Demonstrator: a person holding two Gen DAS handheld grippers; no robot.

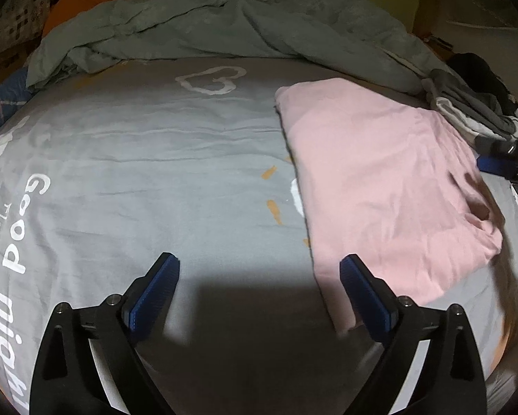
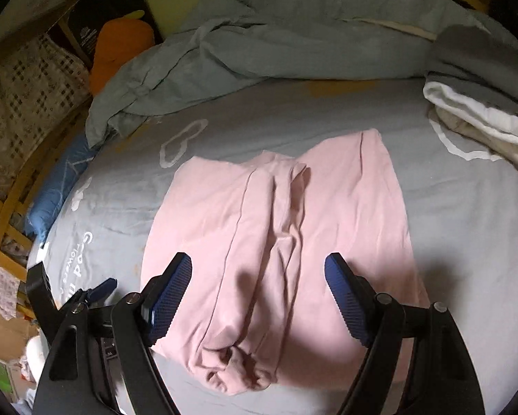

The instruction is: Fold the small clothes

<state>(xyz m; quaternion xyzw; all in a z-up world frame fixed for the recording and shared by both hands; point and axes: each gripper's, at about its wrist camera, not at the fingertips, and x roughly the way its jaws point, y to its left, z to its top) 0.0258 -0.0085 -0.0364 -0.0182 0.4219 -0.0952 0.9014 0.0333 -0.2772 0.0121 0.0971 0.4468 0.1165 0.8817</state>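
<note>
Pink garment (image 2: 279,256) lies partly folded on grey bedsheet (image 1: 155,180), below the rumpled duvet (image 2: 293,34). Right gripper (image 2: 259,269) spread wide over garment; left gripper (image 1: 259,273) spread, empty, beside its edge.

left gripper (image 1: 259,269): black plastic arms, triangular cut-outs, silver screws at pivots | fingers (image 1: 157,290) faced with ribbed blue pads | right gripper (image 2: 259,269): same black frame, same silver screws, blue ridged pads on fingers (image 2: 345,297) | no skin or sleeve seen | cables not made out
</note>
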